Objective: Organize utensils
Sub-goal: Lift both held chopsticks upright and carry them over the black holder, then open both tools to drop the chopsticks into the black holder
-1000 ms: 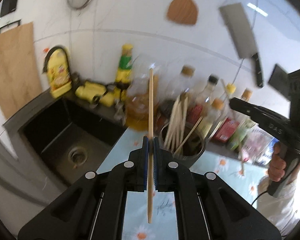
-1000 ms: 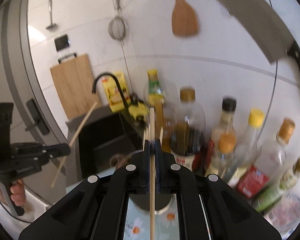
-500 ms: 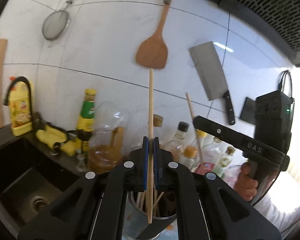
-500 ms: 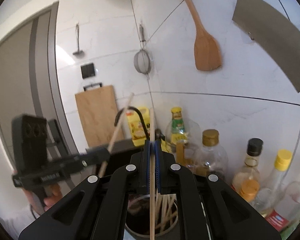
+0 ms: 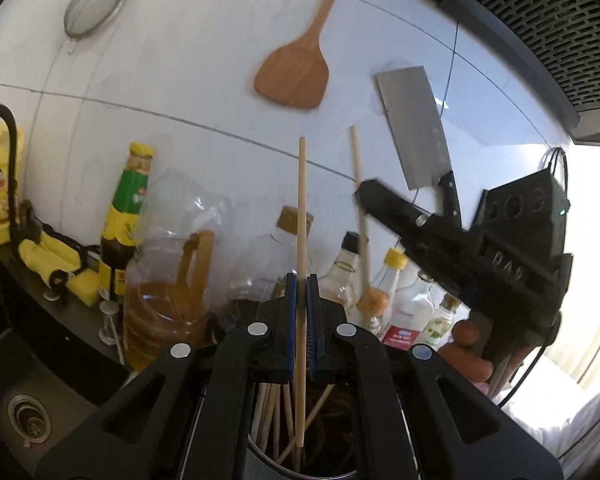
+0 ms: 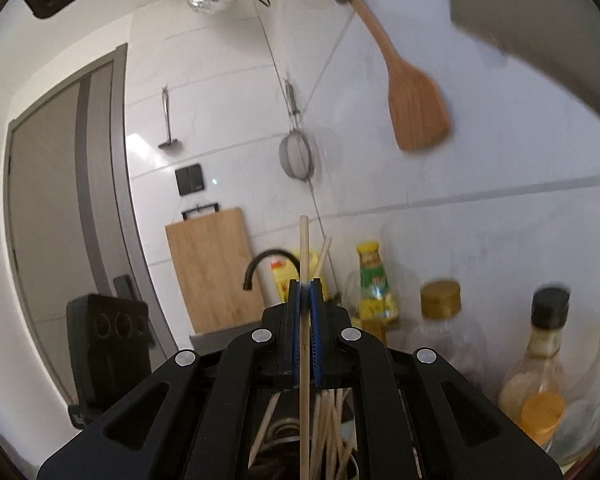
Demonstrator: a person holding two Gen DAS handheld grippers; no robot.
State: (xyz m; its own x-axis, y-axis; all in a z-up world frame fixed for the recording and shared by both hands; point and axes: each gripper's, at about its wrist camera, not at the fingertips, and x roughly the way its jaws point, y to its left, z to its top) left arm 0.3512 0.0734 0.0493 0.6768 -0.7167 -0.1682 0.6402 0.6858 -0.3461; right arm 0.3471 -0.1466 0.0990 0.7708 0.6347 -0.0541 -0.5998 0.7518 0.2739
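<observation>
My left gripper [image 5: 301,280] is shut on a wooden chopstick [image 5: 301,208] held upright, its lower end down inside the round utensil holder [image 5: 260,456] among several other chopsticks. My right gripper [image 6: 305,286] is shut on a second wooden chopstick [image 6: 304,248], also upright, its lower end over the holder's chopsticks [image 6: 332,428]. In the left wrist view the right gripper [image 5: 364,194] shows at the right with its chopstick [image 5: 358,168]. The left gripper's body [image 6: 108,344] shows at the lower left of the right wrist view.
Bottles of oil and sauce [image 5: 168,292] stand behind the holder against the tiled wall. A wooden spatula [image 5: 294,76], a cleaver [image 5: 416,128] and a strainer [image 5: 94,8] hang on the wall. A black sink [image 5: 24,400] lies at the left. A cutting board [image 6: 212,268] leans behind the tap.
Both grippers have tilted upward and come in over the holder. Both chopsticks now hang with their lower ends at or in the holder, and the two grippers are closer together.
</observation>
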